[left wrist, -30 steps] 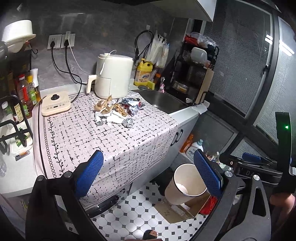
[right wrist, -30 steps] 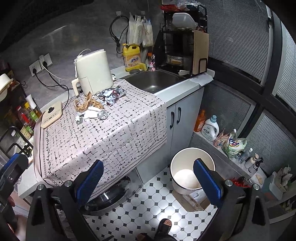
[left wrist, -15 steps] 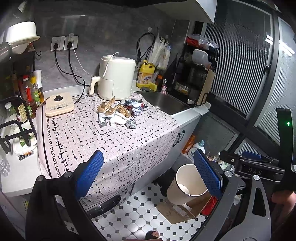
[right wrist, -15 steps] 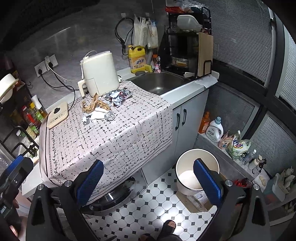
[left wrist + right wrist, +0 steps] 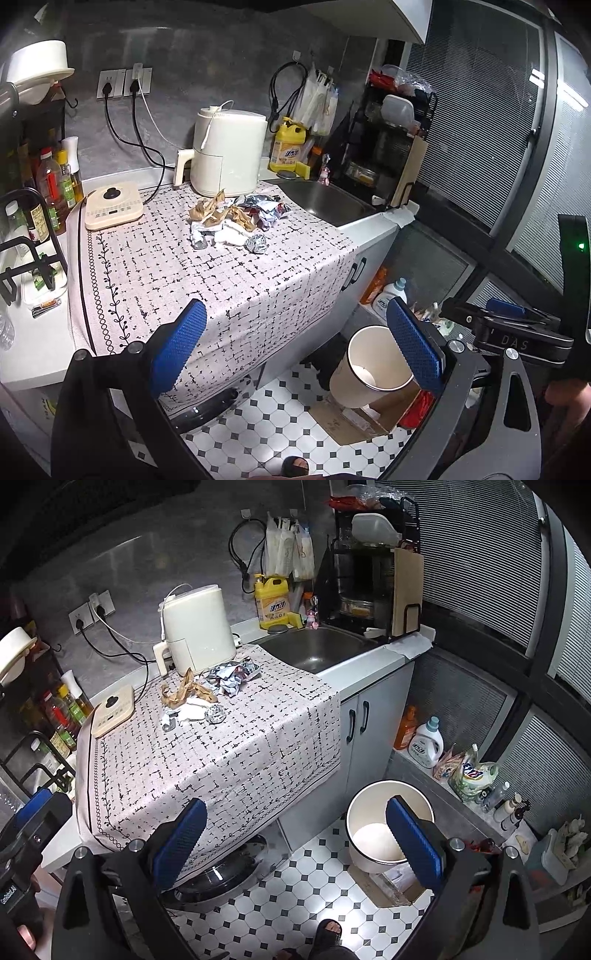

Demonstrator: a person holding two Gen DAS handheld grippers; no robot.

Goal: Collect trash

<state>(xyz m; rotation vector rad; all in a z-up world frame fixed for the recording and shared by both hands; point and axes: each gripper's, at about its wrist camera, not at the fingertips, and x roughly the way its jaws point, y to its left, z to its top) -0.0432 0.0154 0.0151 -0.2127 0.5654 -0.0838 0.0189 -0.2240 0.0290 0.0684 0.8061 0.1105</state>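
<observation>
Both grippers are wide open and hold nothing: the left gripper (image 5: 295, 347) and the right gripper (image 5: 295, 834) show their blue pads far apart with only air between them. Compared with 1 second ago, the counter sits a little lower and more central in both views, and the trash pile appears slightly closer, so I judge that I am bringing the 2 tools toward it. Nothing on the tablecloth (image 5: 207, 280) has moved, so the collecting itself is not yet started.

From the left wrist view the trash pile (image 5: 236, 221) lies at about 12 o'clock, well apart from the pads, just in front of the cream appliance (image 5: 229, 155). I see crumpled brown paper (image 5: 214, 214), white tissue (image 5: 231, 234), shiny wrappers (image 5: 264, 210) and 1 small foil ball (image 5: 257, 244) at the near edge. The pieces touch and overlap, and they look light and easy to crush.

On the floor the white bin (image 5: 384, 830) stands open at about 4 o'clock, partly behind my right pad; it seems empty.
</observation>
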